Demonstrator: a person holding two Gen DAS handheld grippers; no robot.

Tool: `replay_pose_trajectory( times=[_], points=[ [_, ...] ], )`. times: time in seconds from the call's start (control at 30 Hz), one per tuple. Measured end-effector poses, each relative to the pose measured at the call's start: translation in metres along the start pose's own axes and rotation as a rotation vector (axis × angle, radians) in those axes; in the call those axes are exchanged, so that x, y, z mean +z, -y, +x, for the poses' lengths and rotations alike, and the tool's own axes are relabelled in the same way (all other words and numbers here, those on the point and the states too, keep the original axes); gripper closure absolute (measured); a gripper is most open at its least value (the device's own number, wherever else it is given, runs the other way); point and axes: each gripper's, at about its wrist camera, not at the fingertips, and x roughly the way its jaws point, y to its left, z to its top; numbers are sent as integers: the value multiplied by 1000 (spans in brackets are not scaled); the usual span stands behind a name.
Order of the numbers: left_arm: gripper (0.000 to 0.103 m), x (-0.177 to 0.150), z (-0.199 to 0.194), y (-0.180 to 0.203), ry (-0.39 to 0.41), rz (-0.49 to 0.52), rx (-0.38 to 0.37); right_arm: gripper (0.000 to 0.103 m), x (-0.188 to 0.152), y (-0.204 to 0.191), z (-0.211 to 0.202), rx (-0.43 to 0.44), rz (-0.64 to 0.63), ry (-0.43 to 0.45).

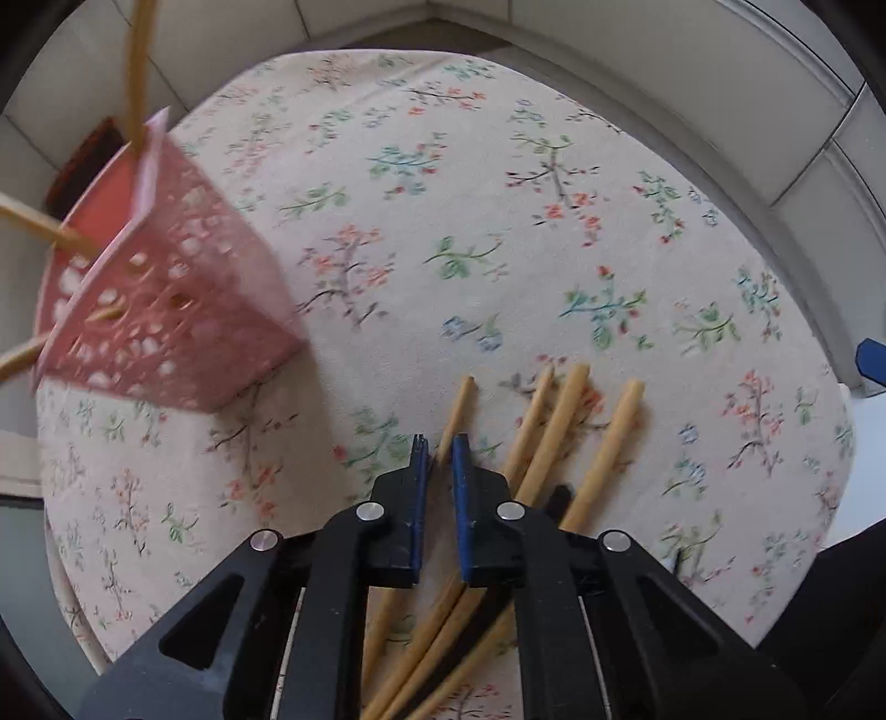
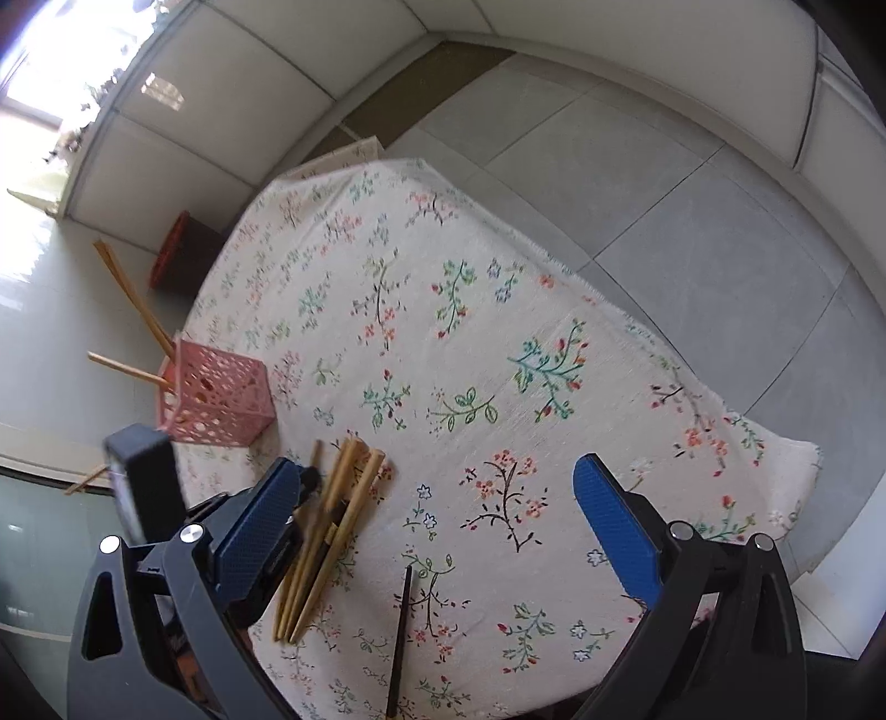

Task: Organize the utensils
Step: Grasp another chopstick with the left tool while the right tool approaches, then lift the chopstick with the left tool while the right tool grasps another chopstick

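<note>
A pink perforated basket [image 1: 166, 288] stands on the floral tablecloth at the left and holds several wooden chopsticks [image 1: 138, 66]; it also shows in the right wrist view [image 2: 213, 396]. Several loose wooden chopsticks [image 1: 559, 437] lie on the cloth, also seen in the right wrist view [image 2: 338, 515]. My left gripper [image 1: 440, 457] is nearly shut around one thin wooden chopstick [image 1: 457, 410] from that pile. A dark chopstick [image 2: 400, 637] lies apart from the pile. My right gripper [image 2: 437, 487] is wide open and empty above the table.
The table with the floral cloth [image 2: 498, 343] stands on a grey tiled floor [image 2: 692, 194]. A dark red stool [image 2: 177, 255] stands beyond the table's far left edge. White cabinet walls [image 2: 609, 33] run behind.
</note>
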Motion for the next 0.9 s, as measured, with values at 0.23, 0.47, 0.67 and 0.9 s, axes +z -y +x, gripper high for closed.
replay_pose_trajectory(
  times=[0.23,0.47,0.67,0.9],
  points=[
    [98,-45,-66,-32,168,-105,29,25,-13,-36,44,-79,-26,-84],
    [99,-82,-135,-59,323,-228,18,65,-27,-72,81,-191,-54,-119],
    [99,-93,-149,-75,376,-295,10,86,-33,-87,95,-244,-79,-89],
    [99,-96,-164,-72,421,-303,-4,95,-25,-76,71,-97,-41,-28]
  ],
)
